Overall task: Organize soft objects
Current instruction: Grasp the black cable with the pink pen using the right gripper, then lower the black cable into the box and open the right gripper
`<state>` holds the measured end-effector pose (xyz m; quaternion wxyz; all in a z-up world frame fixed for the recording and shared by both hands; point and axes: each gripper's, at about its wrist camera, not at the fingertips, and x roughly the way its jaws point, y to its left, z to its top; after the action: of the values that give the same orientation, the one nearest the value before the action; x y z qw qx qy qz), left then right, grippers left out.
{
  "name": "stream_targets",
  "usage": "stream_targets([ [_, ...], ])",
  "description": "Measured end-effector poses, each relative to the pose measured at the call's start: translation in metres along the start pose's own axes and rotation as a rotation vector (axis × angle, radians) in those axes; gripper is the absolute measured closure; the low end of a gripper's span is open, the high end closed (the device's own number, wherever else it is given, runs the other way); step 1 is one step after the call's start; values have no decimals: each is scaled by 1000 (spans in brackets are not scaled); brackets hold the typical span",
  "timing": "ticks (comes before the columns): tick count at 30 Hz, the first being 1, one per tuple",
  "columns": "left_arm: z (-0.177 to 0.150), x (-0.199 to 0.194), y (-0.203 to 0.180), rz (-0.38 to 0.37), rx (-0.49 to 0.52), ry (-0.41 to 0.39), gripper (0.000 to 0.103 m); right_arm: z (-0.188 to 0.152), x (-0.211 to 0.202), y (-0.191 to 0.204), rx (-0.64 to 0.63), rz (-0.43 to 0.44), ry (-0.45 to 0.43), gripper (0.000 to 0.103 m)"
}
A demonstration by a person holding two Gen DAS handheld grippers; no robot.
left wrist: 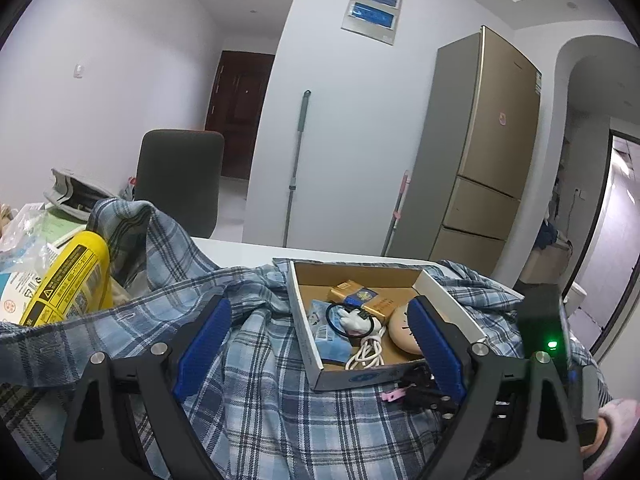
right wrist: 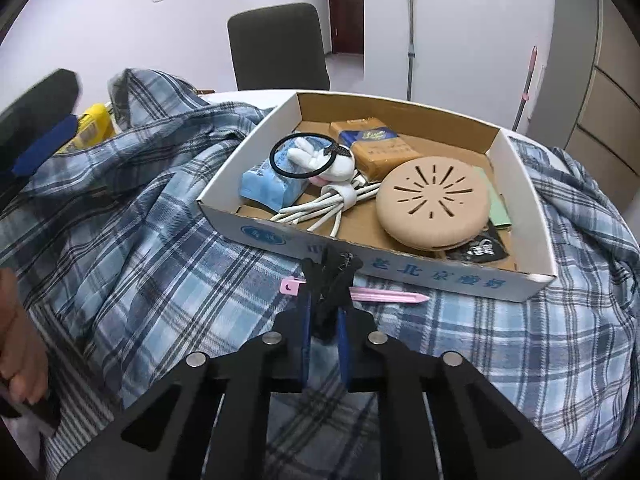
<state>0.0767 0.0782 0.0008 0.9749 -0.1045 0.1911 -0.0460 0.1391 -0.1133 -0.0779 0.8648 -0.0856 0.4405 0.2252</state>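
Right wrist view shows a plaid shirt [right wrist: 132, 240] spread over a white table [right wrist: 248, 96], with a chair [right wrist: 278, 46], a fridge [left wrist: 484, 152] and a dark door [left wrist: 240, 112] in the far room. The right gripper [right wrist: 325, 320] has its jaws pinched on a black furry thing [right wrist: 332, 280], near the box [right wrist: 400, 276]; it points far, toward the box, and stands almost upright. A pink clip [right wrist: 384, 296] lies crosswise behind it. The box front has blue print, not readable. The left gripper [left wrist: 320, 344] stands wide, holding nothing.
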Motion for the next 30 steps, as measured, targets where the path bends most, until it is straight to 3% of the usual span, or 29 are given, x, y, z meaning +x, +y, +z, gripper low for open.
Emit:
stream_targets([
  [14,-1,-2,-8,-36,36,2,12,-17,-46,-20,23,1,-67,93],
  [23,11,-2,-43,-73,119,-15,12,21,-66,-34,11,-5,-163,93],
  [30,22,10,-49,-72,107,-22,12,50,-47,-29,4,24,-179,93],
])
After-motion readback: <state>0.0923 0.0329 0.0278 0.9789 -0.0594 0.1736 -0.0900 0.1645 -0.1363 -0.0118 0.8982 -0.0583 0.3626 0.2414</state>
